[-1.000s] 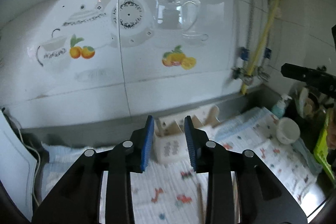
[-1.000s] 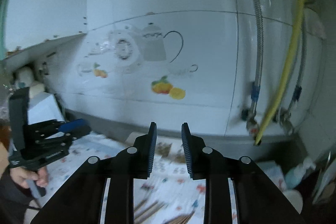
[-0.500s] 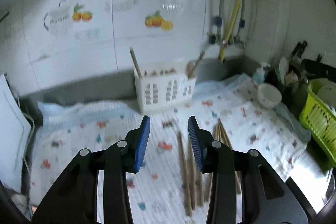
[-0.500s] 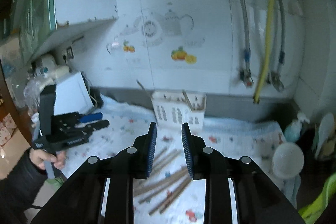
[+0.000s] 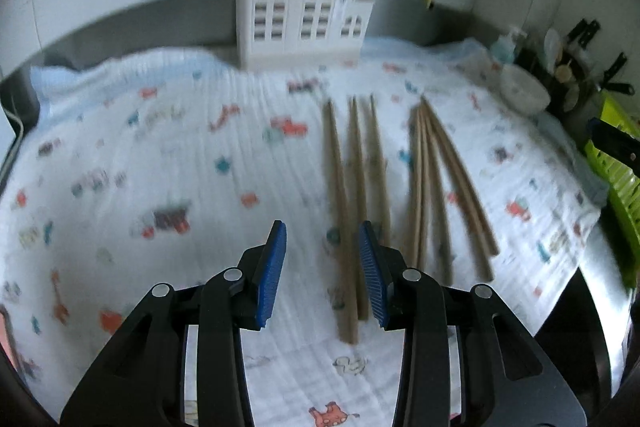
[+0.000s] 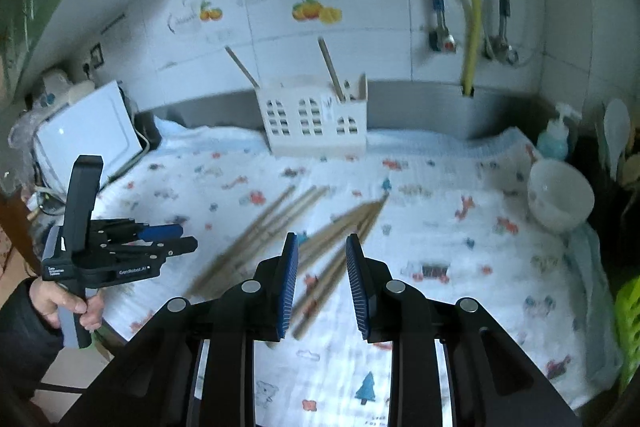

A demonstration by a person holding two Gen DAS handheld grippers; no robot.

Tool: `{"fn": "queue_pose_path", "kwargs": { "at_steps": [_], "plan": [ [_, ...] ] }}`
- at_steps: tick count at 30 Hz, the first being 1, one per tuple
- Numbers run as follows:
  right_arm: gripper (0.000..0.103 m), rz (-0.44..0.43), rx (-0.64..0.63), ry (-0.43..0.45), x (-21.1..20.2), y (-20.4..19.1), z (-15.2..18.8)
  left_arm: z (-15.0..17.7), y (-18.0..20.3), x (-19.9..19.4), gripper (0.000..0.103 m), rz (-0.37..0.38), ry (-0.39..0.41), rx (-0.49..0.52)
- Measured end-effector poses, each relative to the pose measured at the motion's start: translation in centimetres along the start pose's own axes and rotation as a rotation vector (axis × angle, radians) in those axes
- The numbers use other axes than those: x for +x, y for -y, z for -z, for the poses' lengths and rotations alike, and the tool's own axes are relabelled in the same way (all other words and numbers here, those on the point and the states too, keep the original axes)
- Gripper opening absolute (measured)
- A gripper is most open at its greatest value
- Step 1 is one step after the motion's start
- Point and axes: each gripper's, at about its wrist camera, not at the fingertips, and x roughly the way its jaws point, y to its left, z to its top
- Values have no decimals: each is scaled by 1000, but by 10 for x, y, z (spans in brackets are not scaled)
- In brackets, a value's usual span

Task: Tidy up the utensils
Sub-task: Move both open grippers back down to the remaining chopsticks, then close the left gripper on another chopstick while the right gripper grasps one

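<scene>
Presently, both tools are held above the counter [image 6: 520, 347], which is covered by a white cloth [image 5: 140, 155] printed with small coloured figures. The left tool [image 5: 322, 273] is seen with its blue pads apart and nothing between them; it hangs over the near ends of the wooden chopsticks [image 5: 352, 195]. The right tool [image 6: 322, 281] is also spread open and empty, above the same chopsticks [image 6: 280, 227]. The chopsticks are laid loose on the cloth in two rough groups, one beside the other, with tips toward the wall. Behind them, at the wall, a white utensil holder [image 6: 316, 119] with window-shaped holes is placed; two sticks are standing tilted in it. A white bowl [image 6: 560, 199] is seen at the right side, near a blue soap bottle [image 6: 554, 141]. Motion blur is noticed on the cloth.
</scene>
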Motion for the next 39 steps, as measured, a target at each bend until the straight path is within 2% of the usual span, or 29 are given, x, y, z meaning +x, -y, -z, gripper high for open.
{"fn": "queue_pose_path", "kwargs": {
  "at_steps": [6, 12, 16, 20, 29, 35, 36, 39],
  "plan": [
    [25, 17, 47, -48, 24, 0, 29, 14, -1, 24, 37, -5, -50, -18],
    [25, 49, 65, -92, 42, 0, 48, 15, 3, 28, 37, 5, -47, -18],
    [24, 62, 76, -126, 53, -1, 61, 16, 11, 30, 37, -37, -45, 13],
    [22, 49, 100, -159, 64, -3, 71, 16, 16, 31, 32, -100, -37, 52],
    [19, 24, 128, -173, 80, -15, 73, 14, 0, 30, 27, -100, -26, 5],
    [15, 70, 118, -176, 84, -19, 70, 18, 1, 28, 27, -64, -14, -17],
    [11, 85, 106, -177, 84, -20, 70, 17, 2, 28, 27, -67, -15, -13],
    [10, 102, 109, -173, 83, -19, 72, 17, 4, 30, 27, -79, -18, 4]
  ]
}}
